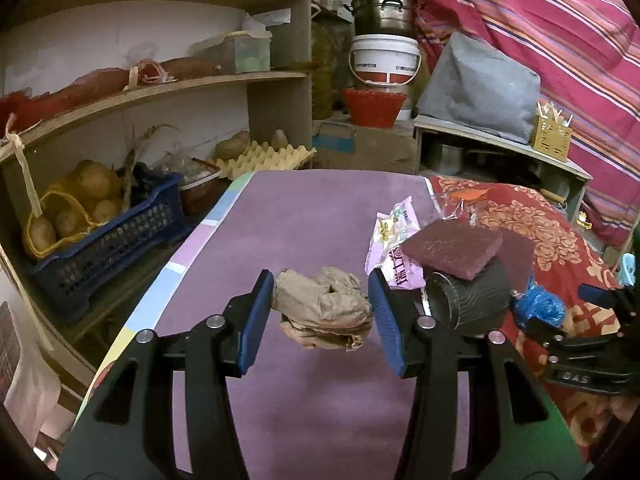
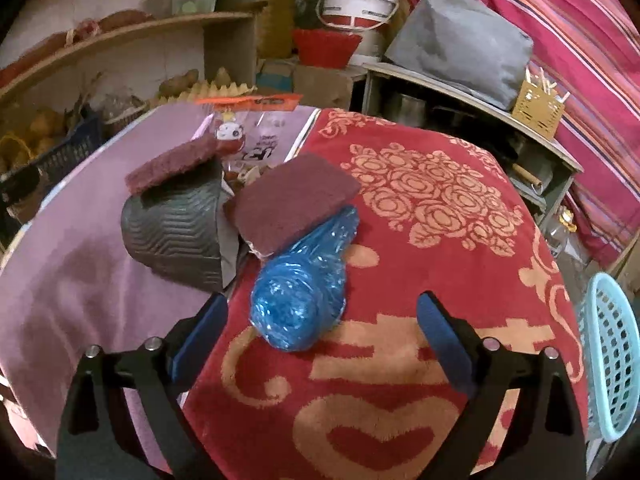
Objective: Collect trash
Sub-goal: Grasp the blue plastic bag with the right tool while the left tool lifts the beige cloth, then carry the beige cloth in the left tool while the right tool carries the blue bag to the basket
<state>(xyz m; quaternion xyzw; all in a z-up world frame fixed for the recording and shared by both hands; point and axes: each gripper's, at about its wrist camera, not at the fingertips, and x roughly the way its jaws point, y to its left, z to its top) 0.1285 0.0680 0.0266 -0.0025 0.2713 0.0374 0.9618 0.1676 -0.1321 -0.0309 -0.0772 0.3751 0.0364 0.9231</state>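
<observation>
- Between the blue pads of the left tool point(image 1: 320, 312) sits a crumpled brown paper ball point(image 1: 326, 312). The pads squeeze it on both sides and it hangs above the purple bench point(image 1: 280, 216), so it looks lifted up, likely to be carried off as trash.
- The paper ball is wrinkled, tan and squashed into a lump.
- At about 2 o'clock from the paper ball lie more bits: a pink wrapper point(image 1: 394, 248), a dark ridged cup point(image 1: 466, 298) on its side, and a dark red scrub pad point(image 1: 452, 250) resting on the cup.
- The right tool point(image 2: 322, 318) is wide open and holds nothing. Its pads stand on each side of a blue plastic bag point(image 2: 304, 288), not touching it, so I think it is lined up to grab the bag next.
- The blue bag is shiny, crinkly and bunched into a long blob. It lies on the red flowered cloth point(image 2: 440, 208), with one end tucked under a second scrub pad point(image 2: 294, 206) at its 12 o'clock.
- A light blue basket point(image 2: 612, 360) stands at 3 o'clock from the bag, at the picture's edge. It may be where the trash goes.
</observation>
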